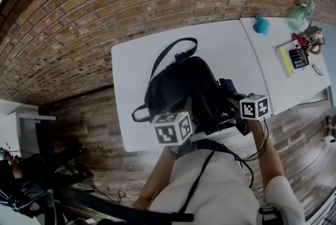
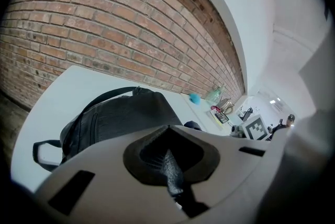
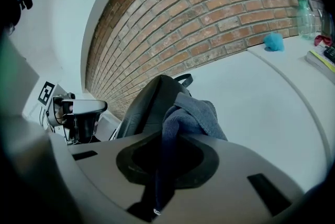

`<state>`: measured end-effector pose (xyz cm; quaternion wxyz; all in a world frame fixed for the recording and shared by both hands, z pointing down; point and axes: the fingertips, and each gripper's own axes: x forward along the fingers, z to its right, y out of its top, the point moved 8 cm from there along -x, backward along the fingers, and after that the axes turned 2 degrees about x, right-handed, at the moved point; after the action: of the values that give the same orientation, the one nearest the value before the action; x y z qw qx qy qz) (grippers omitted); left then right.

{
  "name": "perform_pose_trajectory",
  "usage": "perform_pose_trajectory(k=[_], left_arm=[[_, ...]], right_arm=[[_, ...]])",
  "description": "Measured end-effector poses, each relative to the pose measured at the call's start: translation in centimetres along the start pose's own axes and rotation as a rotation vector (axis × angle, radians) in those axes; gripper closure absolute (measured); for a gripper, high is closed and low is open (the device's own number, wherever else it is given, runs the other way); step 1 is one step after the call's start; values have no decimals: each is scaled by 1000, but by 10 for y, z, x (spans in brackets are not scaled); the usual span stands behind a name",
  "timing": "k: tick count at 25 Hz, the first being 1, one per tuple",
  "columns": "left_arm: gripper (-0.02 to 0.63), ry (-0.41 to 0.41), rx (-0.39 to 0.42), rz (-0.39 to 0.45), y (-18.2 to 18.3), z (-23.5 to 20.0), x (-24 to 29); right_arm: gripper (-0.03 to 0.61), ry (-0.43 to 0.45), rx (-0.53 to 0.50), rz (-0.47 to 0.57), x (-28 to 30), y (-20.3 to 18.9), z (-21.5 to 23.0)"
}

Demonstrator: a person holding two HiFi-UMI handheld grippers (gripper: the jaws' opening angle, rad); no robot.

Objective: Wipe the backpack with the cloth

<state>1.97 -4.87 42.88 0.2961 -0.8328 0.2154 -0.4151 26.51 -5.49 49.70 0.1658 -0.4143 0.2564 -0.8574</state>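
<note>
A black backpack [image 1: 184, 84] lies on the white table [image 1: 131, 66], with its strap looping toward the brick wall. My left gripper [image 1: 173, 126] hovers at the bag's near edge; in the left gripper view its jaws [image 2: 170, 163] are shut, and nothing shows between them. The bag [image 2: 120, 118] fills the space just ahead of them. My right gripper [image 1: 240, 105] is at the bag's right side, shut on a grey-blue cloth [image 3: 191, 115]. The cloth bunches above the jaws [image 3: 165, 163] and rests against the backpack [image 3: 149, 108]. In the head view, the cloth [image 1: 227, 88] is a dark lump beside the bag.
A second white table [image 1: 283, 87] adjoins on the right. It carries a teal lump [image 1: 261, 24], a spray bottle [image 1: 299, 16], a calculator [image 1: 298, 57] and a yellow-edged pad. The brick wall [image 1: 131, 3] runs behind both. The table's near edge is by my body.
</note>
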Motion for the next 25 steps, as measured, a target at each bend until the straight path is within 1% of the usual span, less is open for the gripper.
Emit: perform_pose_trajectory(k=[10,23,25], left_arm=[[609,-4,-2,-4,0,-1,0],[609,-5,-13,-10,0,-4,2],[609,-5,-13,-10,-1,-4,1]], right_arm=[[540,2,87,-8,-16,-28,1],[540,10,130,-43,-27,-48,-2],[540,6,106,-50,-28,-45,0]])
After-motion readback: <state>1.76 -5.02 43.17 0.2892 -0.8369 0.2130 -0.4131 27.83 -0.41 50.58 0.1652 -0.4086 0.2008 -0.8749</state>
